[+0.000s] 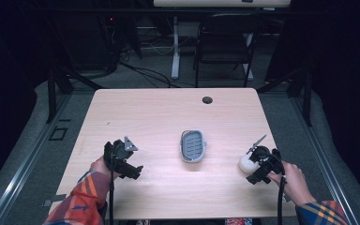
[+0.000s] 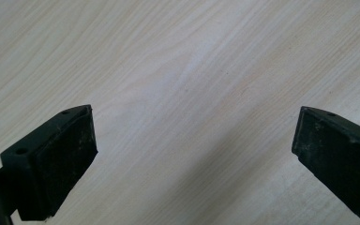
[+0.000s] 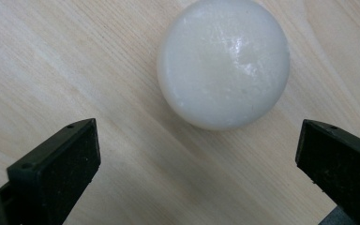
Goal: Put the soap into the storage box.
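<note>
White soap (image 3: 223,63) lies just beyond the wide-open, empty right gripper (image 3: 197,154) — advance until both pads flank it, then close gently.

My table (image 3: 75,61) is pale wood-grain laminate, smooth and matt. The white round soap (image 3: 223,63) looks waxy, slightly glossy, finely scuffed. My jaw pads (image 3: 75,164) are matt black rubber, dusty. Grey dish (image 1: 193,146) looks plastic.

grey soap dish (image 1: 193,146), black chair (image 1: 225,42)

White soap (image 3: 223,63) – grey dish (image 1: 193,146)
</note>
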`<state>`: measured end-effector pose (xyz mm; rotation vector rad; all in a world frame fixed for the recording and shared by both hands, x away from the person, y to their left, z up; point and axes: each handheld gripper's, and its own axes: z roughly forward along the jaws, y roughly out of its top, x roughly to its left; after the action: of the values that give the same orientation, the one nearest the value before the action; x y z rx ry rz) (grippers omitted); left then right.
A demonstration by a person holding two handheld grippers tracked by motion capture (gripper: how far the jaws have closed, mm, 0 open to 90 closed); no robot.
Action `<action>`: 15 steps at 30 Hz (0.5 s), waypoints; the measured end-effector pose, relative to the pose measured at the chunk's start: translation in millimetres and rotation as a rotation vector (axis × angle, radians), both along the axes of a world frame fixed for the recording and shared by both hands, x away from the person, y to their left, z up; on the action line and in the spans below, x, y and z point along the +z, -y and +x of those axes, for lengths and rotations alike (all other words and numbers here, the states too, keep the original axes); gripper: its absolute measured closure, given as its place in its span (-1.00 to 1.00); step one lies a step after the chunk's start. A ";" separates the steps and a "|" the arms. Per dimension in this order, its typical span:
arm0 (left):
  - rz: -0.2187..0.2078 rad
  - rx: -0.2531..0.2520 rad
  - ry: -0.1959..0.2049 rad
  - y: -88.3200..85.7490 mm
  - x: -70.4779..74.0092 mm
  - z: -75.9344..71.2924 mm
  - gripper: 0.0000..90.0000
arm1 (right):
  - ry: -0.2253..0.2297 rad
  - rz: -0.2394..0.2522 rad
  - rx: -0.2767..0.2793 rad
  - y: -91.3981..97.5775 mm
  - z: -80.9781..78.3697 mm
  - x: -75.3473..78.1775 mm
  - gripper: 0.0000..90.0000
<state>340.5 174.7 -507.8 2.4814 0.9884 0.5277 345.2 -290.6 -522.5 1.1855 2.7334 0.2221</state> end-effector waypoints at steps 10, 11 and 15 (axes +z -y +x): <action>0.002 0.003 0.000 0.1 -0.5 0.6 -1.00 | 0.012 -0.001 0.003 -9.8 10.6 -1.3 -1.00; 0.002 0.003 0.000 0.1 -0.5 0.6 -1.00 | 0.012 -0.001 0.003 -9.8 10.6 -1.3 -1.00; 0.002 0.002 -0.001 0.0 -0.5 0.6 -1.00 | 0.002 -0.010 0.002 -12.4 19.3 -2.4 -1.00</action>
<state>341.1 174.7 -508.3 2.4831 0.9916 0.5290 364.5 -278.1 -524.9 1.1785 2.7307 0.2093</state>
